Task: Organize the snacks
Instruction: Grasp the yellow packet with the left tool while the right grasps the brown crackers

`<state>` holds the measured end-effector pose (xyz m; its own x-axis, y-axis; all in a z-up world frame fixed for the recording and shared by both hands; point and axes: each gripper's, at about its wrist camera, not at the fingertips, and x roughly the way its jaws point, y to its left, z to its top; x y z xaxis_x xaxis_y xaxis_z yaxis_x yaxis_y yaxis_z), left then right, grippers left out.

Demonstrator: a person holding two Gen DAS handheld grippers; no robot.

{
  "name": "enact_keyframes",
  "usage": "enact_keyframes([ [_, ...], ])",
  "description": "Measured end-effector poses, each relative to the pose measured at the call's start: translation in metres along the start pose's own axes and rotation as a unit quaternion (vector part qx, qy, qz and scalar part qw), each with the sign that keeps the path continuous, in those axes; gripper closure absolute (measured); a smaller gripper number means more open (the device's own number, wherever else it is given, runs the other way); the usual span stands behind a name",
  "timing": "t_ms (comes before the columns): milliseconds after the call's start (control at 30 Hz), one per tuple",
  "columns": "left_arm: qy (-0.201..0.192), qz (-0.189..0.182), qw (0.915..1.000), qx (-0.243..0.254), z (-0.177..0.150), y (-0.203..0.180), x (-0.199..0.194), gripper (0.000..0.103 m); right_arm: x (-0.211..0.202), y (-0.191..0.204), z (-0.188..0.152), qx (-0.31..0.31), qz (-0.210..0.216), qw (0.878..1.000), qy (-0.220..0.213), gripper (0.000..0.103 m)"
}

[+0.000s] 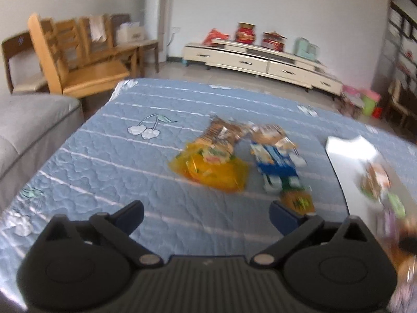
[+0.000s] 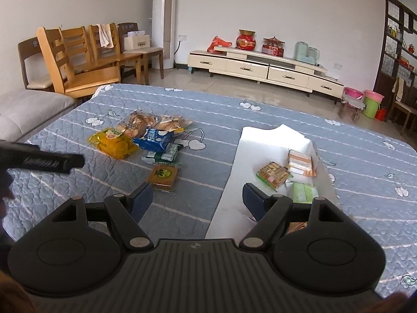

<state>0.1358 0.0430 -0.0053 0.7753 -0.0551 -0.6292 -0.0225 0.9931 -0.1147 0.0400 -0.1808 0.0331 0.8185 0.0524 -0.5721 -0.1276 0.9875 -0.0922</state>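
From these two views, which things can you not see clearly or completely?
- Left wrist view: the snacks in the white box are smeared by motion blur, their kind unreadable.
- Right wrist view: a brown packet at the box's near end is mostly hidden behind the right tongs.
- Right wrist view: the left tongs are cut off by the left edge.
- Both views: print on the yellow bag is too small to read.

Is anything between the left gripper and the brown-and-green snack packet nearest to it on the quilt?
Nothing visible. The left gripper stands open over bare blue quilt, and the brown-and-green packet lies just ahead by its right finger, at the near end of the snack pile.
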Motion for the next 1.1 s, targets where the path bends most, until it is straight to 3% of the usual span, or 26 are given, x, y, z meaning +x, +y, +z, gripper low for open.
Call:
enact_keyframes([
  [233, 0.033, 0.020, 0.9923, -0.118, 0.042, 0.010, 0.064, 0.002, 0.019, -0.001, -0.002, 0.005, 0.007, 1.000, 0.012, 0.008],
  [433, 0.084, 0.057, 0.9841, -0.146, 0.053, -0.001, 0.115, 0.002, 0.033, 0.000, -0.003, 0.003, 0.013, 1.000, 0.021, 0.008],
  [500, 0.103, 0.061, 0.9835, -0.136, 0.050, -0.005, 0.127, 0.002, 0.038, -0.001, -0.004, 0.003, 0.015, 1.000, 0.023, 0.008],
  [667, 0.104, 0.050, 0.9903, -0.078, 0.030, -0.006, 0.122, 0.003, 0.044, -0.003, -0.005, 0.005, 0.015, 1.000, 0.025, 0.008],
  [767, 0.088, 0.027, 0.9950, -0.038, 0.012, 0.001, 0.101, 0.005, 0.045, -0.006, -0.005, 0.009, 0.016, 1.000, 0.023, 0.008],
  [900, 0.065, 0.017, 0.9977, 0.004, 0.001, 0.009, 0.088, 0.019, 0.049, -0.006, -0.005, 0.014, 0.021, 0.999, 0.024, 0.008],
  [1100, 0.054, 0.009, 0.9979, 0.036, 0.009, 0.000, 0.098, 0.019, 0.056, 0.004, -0.005, 0.002, 0.027, 0.999, 0.032, 0.006],
])
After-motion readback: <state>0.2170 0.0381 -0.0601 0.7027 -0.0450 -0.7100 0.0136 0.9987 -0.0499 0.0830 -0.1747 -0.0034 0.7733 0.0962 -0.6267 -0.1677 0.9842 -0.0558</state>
